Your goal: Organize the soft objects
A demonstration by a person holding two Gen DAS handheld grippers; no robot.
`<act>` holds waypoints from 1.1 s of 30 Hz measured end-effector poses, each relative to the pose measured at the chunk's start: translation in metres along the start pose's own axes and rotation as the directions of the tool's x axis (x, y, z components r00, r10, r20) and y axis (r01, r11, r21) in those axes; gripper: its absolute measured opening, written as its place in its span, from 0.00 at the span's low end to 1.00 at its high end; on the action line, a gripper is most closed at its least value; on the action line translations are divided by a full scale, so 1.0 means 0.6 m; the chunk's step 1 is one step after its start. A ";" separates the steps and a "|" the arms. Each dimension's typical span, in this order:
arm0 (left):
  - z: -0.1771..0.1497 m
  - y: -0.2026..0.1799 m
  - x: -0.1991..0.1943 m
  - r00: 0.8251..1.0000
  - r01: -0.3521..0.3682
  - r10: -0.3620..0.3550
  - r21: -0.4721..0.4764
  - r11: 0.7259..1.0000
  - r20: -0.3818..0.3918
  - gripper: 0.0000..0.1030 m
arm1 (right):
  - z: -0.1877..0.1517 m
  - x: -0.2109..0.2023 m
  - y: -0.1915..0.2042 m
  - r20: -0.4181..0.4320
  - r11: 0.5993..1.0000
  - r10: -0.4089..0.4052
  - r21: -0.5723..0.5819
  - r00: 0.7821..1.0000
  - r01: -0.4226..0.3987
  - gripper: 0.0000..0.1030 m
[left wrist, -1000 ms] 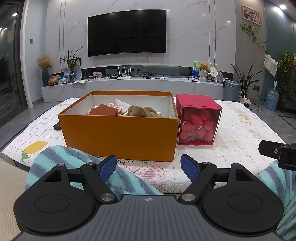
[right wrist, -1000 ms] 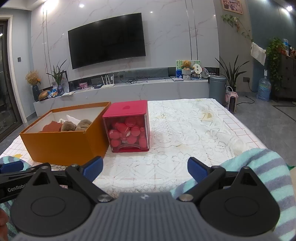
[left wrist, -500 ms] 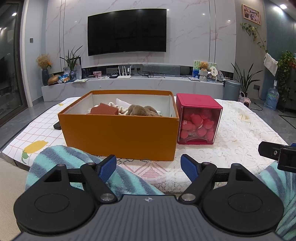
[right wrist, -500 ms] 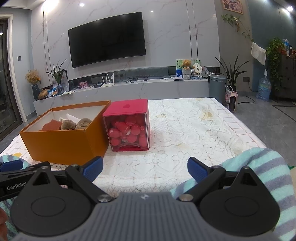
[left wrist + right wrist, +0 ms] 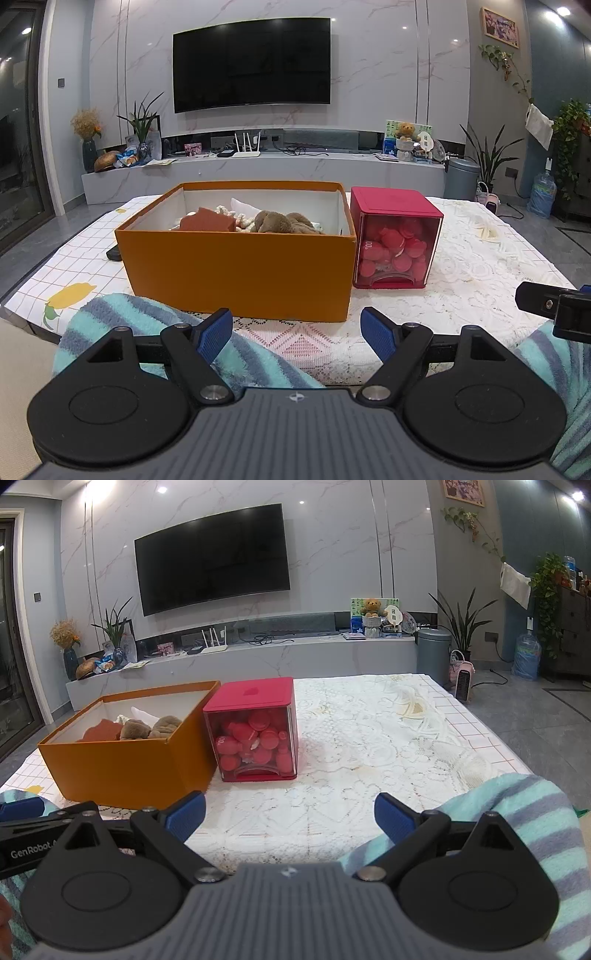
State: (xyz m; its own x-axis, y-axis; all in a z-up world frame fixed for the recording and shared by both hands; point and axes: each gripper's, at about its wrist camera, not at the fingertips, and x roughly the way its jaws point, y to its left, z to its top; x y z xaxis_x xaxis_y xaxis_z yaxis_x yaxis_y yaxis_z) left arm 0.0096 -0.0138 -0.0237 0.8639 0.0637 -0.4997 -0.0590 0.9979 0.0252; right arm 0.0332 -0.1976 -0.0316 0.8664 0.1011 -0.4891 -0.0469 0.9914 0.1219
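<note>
The orange box (image 5: pixel 236 273) sits near the counter's (image 5: pixel 461 280) left front edge, long axis running left to right along that edge, open top up, holding a brown plush (image 5: pixel 284 223), a red block (image 5: pixel 208 223) and white soft pieces; the red container (image 5: pixel 397 243) stands just beside its right end. Left tool (image 5: pixel 296 334) and right tool (image 5: pixel 289 814) both hang spread and empty at the front edge. Judged advice: approach from above the rim, pinching one soft item at mid-body.

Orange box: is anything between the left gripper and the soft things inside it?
Only the orange box's own near wall. The left gripper is open and low before it; the brown plush lies behind that wall, so go over the rim.
</note>
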 end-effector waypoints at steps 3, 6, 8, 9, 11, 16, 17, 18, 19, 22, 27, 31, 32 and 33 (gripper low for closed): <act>0.001 0.001 0.001 1.000 0.000 0.000 0.001 1.000 0.000 0.90 | 0.000 0.000 0.000 0.000 1.000 0.001 0.001 1.000 -0.001 0.93; 0.001 0.002 0.001 1.000 -0.001 0.001 0.000 1.000 -0.001 0.90 | 0.000 0.000 0.000 -0.001 1.000 0.000 0.000 1.000 0.000 0.93; 0.002 0.003 0.002 1.000 0.000 0.000 0.002 1.000 -0.003 0.90 | 0.000 0.001 -0.001 -0.002 1.000 0.000 0.002 1.000 0.000 0.93; 0.003 0.004 0.003 1.000 0.000 0.000 0.001 1.000 -0.004 0.90 | 0.000 0.001 -0.001 -0.004 1.000 0.000 0.003 1.000 0.000 0.93; 0.003 0.005 0.003 1.000 0.000 0.000 0.001 1.000 -0.003 0.90 | 0.000 0.002 -0.002 -0.005 1.000 -0.001 0.005 1.000 0.001 0.93; 0.004 0.005 0.003 1.000 0.000 0.000 0.002 1.000 -0.004 0.90 | 0.000 0.002 -0.002 -0.006 1.000 -0.001 0.006 1.000 0.001 0.93; 0.004 0.005 0.003 1.000 0.000 0.000 0.001 1.000 -0.004 0.90 | -0.001 0.003 -0.002 -0.007 1.000 0.000 0.006 1.000 0.000 0.93; 0.004 0.006 0.002 1.000 0.000 0.000 0.001 1.000 -0.005 0.90 | -0.001 0.003 -0.001 -0.008 1.000 -0.001 0.006 1.000 0.001 0.93; 0.005 0.007 0.004 1.000 0.000 0.000 0.002 1.000 -0.008 0.90 | -0.001 0.004 -0.001 -0.009 1.000 -0.002 0.007 1.000 0.002 0.93; 0.005 0.009 0.004 1.000 0.000 0.000 0.002 1.000 -0.009 0.90 | -0.002 0.005 -0.001 -0.012 1.000 -0.001 0.008 1.000 0.001 0.94; 0.005 0.008 0.004 1.000 0.000 0.000 0.003 1.000 -0.010 0.90 | -0.003 0.004 -0.001 -0.012 1.000 -0.002 0.008 1.000 0.002 0.94; 0.005 0.008 0.004 1.000 0.000 0.000 0.002 1.000 -0.009 0.90 | -0.004 0.004 0.000 -0.011 1.000 -0.004 0.009 1.000 0.004 0.94; 0.005 0.008 0.004 1.000 0.000 0.000 0.002 1.000 -0.008 0.90 | -0.004 0.004 0.001 -0.011 1.000 -0.004 0.009 1.000 0.004 0.94; 0.005 0.007 0.004 1.000 -0.001 0.001 0.003 1.000 -0.007 0.90 | -0.004 0.005 0.001 -0.011 1.000 -0.003 0.009 1.000 0.003 0.94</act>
State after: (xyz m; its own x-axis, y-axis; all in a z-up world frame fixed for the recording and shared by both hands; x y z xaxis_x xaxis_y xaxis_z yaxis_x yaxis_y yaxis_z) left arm 0.0129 -0.0092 -0.0223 0.8601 0.0646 -0.5061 -0.0583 0.9979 0.0283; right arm 0.0345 -0.1966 -0.0347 0.8612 0.0991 -0.4985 -0.0398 0.9909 0.1284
